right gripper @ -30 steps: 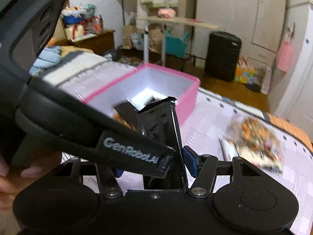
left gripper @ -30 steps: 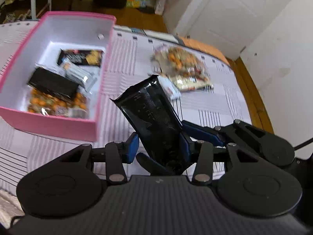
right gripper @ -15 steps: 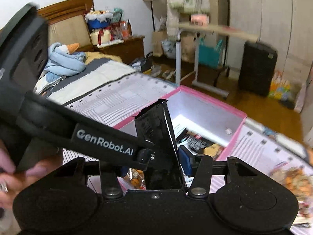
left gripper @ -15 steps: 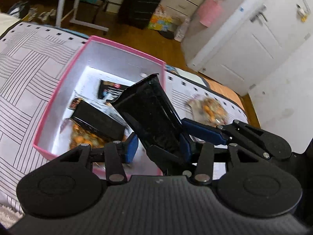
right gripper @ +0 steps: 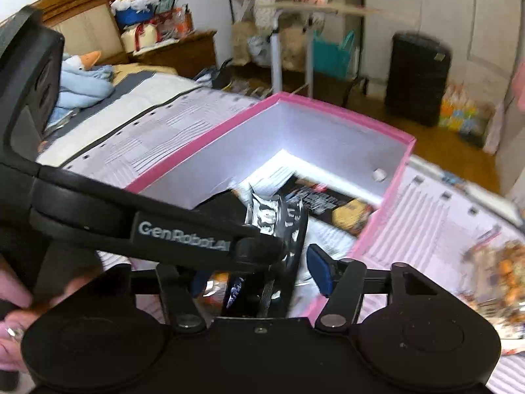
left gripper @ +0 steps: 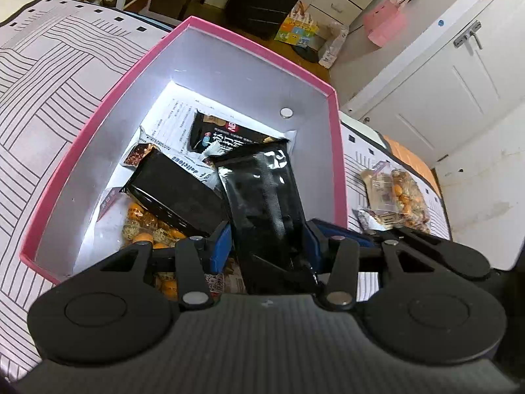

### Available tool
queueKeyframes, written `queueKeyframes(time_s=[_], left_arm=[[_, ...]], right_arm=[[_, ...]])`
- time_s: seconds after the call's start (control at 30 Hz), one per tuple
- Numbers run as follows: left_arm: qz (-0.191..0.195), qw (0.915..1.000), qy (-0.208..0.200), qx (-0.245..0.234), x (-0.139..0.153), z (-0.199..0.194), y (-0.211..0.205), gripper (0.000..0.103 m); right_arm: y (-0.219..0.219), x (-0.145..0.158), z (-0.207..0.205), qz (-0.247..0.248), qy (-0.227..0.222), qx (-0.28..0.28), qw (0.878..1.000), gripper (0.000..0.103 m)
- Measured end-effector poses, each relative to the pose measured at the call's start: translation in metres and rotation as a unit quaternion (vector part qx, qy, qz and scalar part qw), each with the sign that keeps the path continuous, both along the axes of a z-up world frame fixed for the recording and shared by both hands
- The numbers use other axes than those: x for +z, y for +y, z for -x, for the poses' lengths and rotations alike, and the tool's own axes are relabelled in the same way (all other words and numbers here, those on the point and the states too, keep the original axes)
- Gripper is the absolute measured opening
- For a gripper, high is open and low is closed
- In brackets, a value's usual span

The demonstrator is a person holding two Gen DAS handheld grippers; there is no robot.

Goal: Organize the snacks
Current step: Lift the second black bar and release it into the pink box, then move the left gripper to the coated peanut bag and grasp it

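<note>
Left gripper (left gripper: pixel 267 241): jaws narrow, clamped on black foil packet (left gripper: pixel 262 193), its top inside pink box (left gripper: pixel 338 151) over black carton (left gripper: pixel 177 190). Right gripper (right gripper: pixel 259 274): blue pads look apart around the same packet, grip uncertain. Risk: packet settles propped on the carton, or snags a pad at release. Nut bag (left gripper: pixel 397 193) remains outside on bedspread (left gripper: pixel 49 75)
</note>
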State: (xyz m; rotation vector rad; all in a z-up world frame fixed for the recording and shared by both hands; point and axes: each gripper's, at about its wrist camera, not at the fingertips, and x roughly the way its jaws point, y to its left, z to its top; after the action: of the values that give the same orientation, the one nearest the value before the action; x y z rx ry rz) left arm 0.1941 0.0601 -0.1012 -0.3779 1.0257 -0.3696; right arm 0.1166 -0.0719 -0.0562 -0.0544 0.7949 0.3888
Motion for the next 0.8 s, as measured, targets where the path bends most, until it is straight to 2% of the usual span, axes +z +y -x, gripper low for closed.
queueKeyframes(time_s=[0.1,0.23,0.4,0.53,0.6,0.63,0.7,0.8], left_arm=[[-0.038,0.9989,-0.026,-0.004,0.005,0.008,-0.003,0.052],[-0.019,0.9987,-0.046,-0.006,0.022,0.022,0.013,0.052],[-0.024,0.9965,-0.076,-0.022,0.049,0.047,0.018,0.052],[-0.037,0.9923,-0.109,-0.046,0.078,0.069,0.005,0.052],[-0.044,0.9894,-0.124,-0.061,0.091,0.076,-0.006,0.054],[-0.042,0.9882,-0.130,-0.070,0.099,0.080,-0.012,0.055],[-0.030,0.9866,-0.138,-0.081,0.109,0.083,-0.026,0.057],[-0.044,0.9805,-0.163,-0.100,0.120,0.085,-0.053,0.060]], right_arm=[[-0.020,0.013,0.019,-0.046,-0.014,-0.011,0.999,0.075],[-0.048,0.030,0.044,-0.060,-0.032,-0.021,0.997,0.075],[-0.088,0.052,0.073,-0.061,-0.057,-0.032,0.996,0.075],[-0.126,0.070,0.092,-0.052,-0.085,-0.038,0.994,0.076],[-0.141,0.076,0.099,-0.032,-0.098,-0.049,0.993,0.087],[-0.148,0.079,0.101,-0.021,-0.104,-0.057,0.993,0.097],[-0.163,0.082,0.104,0.002,-0.114,-0.075,0.991,0.099],[-0.189,0.080,0.102,0.010,-0.105,-0.092,0.990,0.101]])
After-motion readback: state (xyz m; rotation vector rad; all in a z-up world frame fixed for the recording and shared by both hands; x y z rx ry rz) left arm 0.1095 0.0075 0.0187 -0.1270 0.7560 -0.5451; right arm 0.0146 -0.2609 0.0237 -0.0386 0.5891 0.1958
